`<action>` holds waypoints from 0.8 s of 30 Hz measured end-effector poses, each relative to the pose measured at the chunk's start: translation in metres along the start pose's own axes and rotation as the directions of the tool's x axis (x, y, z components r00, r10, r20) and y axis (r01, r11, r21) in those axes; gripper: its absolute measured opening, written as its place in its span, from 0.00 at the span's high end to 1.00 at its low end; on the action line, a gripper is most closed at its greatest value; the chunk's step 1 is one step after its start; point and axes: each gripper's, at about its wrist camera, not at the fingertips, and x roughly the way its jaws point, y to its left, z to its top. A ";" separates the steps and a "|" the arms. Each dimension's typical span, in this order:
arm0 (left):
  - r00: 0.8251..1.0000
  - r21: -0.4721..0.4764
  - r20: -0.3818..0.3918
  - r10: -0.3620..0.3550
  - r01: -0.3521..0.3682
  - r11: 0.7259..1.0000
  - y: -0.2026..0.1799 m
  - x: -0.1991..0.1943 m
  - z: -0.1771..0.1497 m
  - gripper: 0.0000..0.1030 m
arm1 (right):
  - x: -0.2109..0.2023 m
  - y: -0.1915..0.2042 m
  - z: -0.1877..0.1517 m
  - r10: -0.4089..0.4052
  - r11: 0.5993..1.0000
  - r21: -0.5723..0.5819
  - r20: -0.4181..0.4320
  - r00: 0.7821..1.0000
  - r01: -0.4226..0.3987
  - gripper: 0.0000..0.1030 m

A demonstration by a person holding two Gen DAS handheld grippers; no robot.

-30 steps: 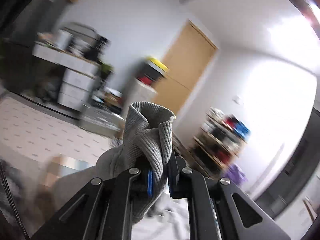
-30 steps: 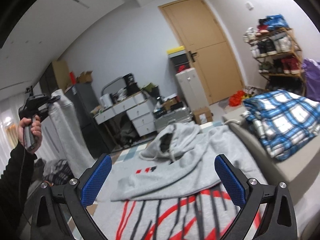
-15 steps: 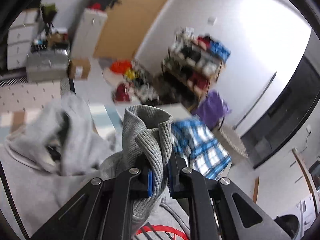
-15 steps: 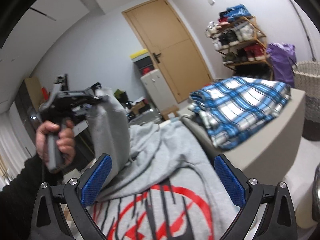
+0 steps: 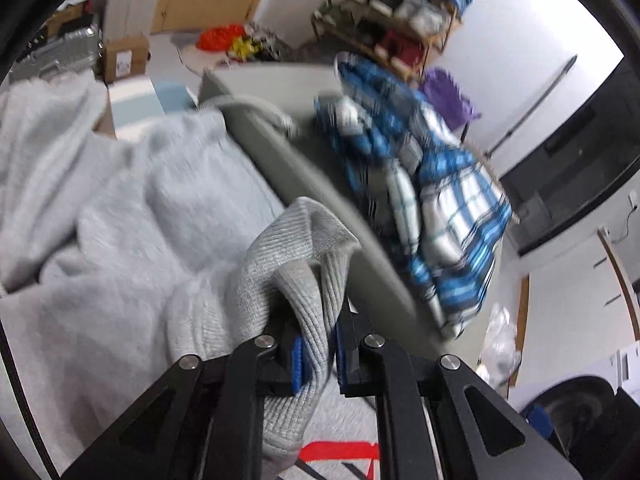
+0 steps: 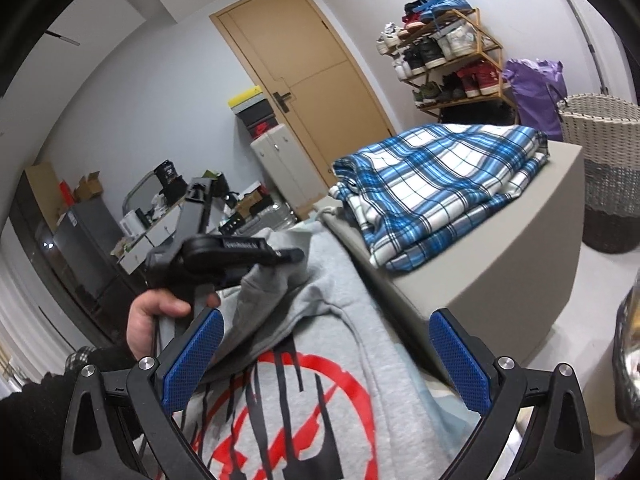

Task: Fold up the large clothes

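Left claw [image 5: 318,354] clamped, angled down; right claw [image 6: 326,360] agape.

Grey hoodie [image 6: 320,360] (red-and-black print), blue-and-white plaid shirt [image 6: 440,184], tan door [image 6: 304,64].

Black tool [image 6: 326,358] frames, silver screws, blue pads [image 6: 192,358], black sleeve [image 6: 36,412].

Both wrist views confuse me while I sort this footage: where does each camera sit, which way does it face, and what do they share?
Left wrist view: sits on the left gripper, angled down at the grey hoodie; its jaws are shut on the ribbed cuff.
Right wrist view: sits on the right gripper, jaws open and empty, facing the door; the person's left hand shows.
Shared: the hoodie, the folded plaid shirt, the shoe rack and the purple bag.
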 end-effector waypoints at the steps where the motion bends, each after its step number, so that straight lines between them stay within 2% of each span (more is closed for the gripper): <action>1: 0.999 -0.007 -0.039 0.006 -0.006 1.000 0.001 0.003 -0.001 0.91 | 0.000 0.000 -0.001 -0.002 1.000 0.004 -0.007 1.000 0.003 0.00; 4: 0.997 0.004 -0.077 -0.022 0.022 1.000 0.004 0.000 -0.001 0.87 | -0.001 0.000 -0.003 -0.006 1.000 0.010 -0.017 1.000 0.006 0.00; 6: 0.998 0.022 -0.051 -0.034 0.035 0.999 0.006 -0.018 -0.003 0.77 | -0.003 0.002 -0.003 -0.010 1.000 0.004 -0.019 1.000 0.011 0.00; 8: 0.999 0.016 -0.012 -0.032 0.032 0.999 0.013 -0.037 -0.006 0.40 | -0.006 0.005 -0.003 -0.011 1.000 -0.002 -0.020 1.000 0.010 0.00; 10: 0.998 -0.006 0.063 -0.005 0.005 1.000 0.028 -0.066 -0.013 0.28 | -0.006 0.008 -0.002 -0.005 1.000 -0.001 -0.025 1.000 0.005 0.00; 15: 0.984 -0.035 0.152 0.091 -0.087 0.996 0.065 -0.124 -0.038 0.28 | -0.001 0.026 0.002 0.016 0.999 -0.027 -0.050 0.999 -0.018 0.00; 18: 0.956 -0.073 0.195 0.219 -0.209 0.975 0.096 -0.153 -0.063 0.28 | 0.007 0.054 0.012 0.032 0.992 -0.116 -0.065 0.997 -0.039 0.00; 20: 0.940 -0.098 0.179 0.289 -0.275 0.956 0.116 -0.157 -0.080 0.28 | 0.015 0.077 0.020 0.040 0.979 -0.198 -0.078 0.996 -0.055 0.00; 22: 0.933 -0.121 0.156 0.323 -0.307 0.944 0.133 -0.151 -0.091 0.28 | 0.028 0.103 0.029 0.036 0.954 -0.294 -0.101 0.994 -0.065 0.00; 24: 0.923 -0.172 0.132 0.361 -0.337 0.926 0.156 -0.150 -0.103 0.28 | 0.049 0.132 0.037 0.029 0.914 -0.399 -0.126 0.992 -0.077 0.00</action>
